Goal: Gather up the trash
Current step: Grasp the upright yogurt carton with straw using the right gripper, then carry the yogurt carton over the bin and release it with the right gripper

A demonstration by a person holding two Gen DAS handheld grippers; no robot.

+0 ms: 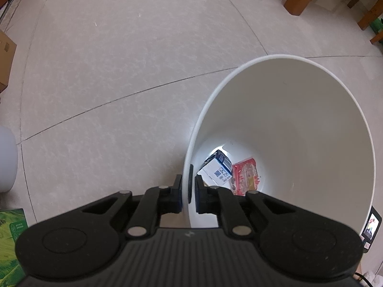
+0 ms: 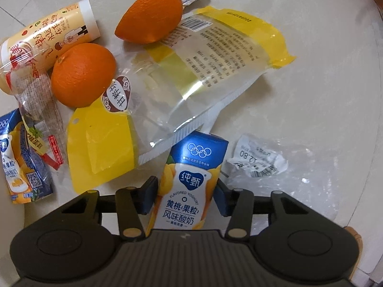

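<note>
My left hand-held gripper [image 1: 188, 191] is clamped on the near rim of the white plastic bin [image 1: 299, 124], which already holds a blue-and-white carton [image 1: 216, 168] and a red wrapper [image 1: 246, 175]. My right hand-held gripper [image 2: 185, 192] straddles the blue-and-yellow peach yoghurt carton [image 2: 189, 181] on the pale tabletop [image 2: 323, 83], but I cannot tell whether its fingers press it. The clear yellow-edged plastic bag [image 2: 182, 91] overlaps the carton's top, so lifting may drag it and roll the whole orange [image 2: 82, 74].
</note>
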